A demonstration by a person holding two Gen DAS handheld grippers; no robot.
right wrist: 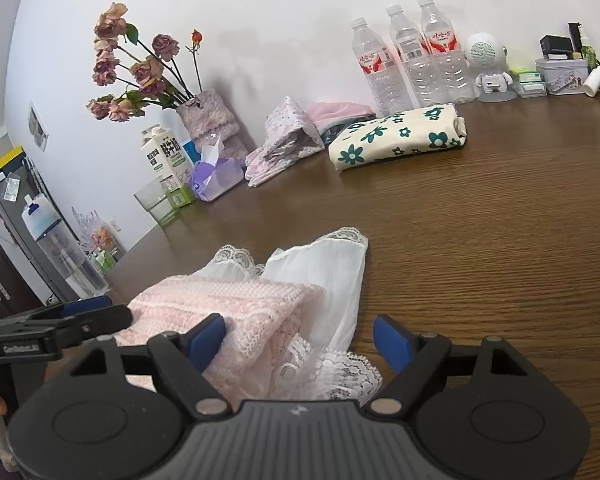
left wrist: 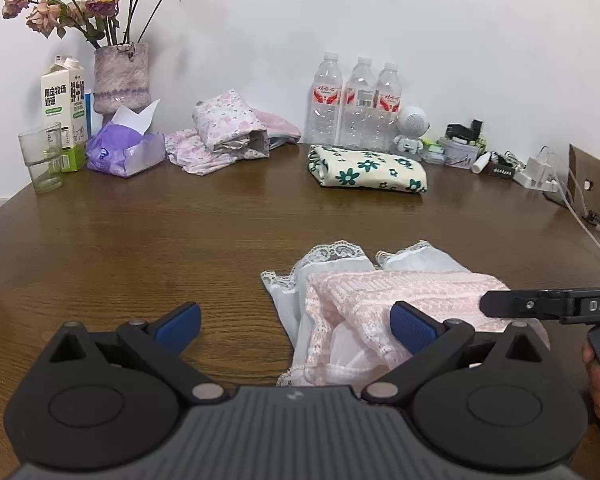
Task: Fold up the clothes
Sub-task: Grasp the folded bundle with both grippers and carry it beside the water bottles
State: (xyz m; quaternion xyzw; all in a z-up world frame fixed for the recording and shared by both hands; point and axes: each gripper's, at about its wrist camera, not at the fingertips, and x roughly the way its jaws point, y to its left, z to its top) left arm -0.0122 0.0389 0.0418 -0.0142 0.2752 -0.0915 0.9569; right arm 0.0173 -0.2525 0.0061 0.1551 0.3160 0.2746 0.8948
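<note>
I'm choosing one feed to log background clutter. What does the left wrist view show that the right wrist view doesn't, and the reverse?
Only the left wrist view: the white power strip with its cables, far right. Only the right wrist view: the grey water dispenser beside the table. Both share the pink knit and white lace garment, the cream green-flowered folded cloth and three clear water bottles.

A folded lace garment point(left wrist: 384, 304) lies at the desk's point(left wrist: 140, 240) near edge; behind it, by the wall, a folded floral cloth point(left wrist: 366, 168) lies before three water bottles point(left wrist: 354, 108).
</note>
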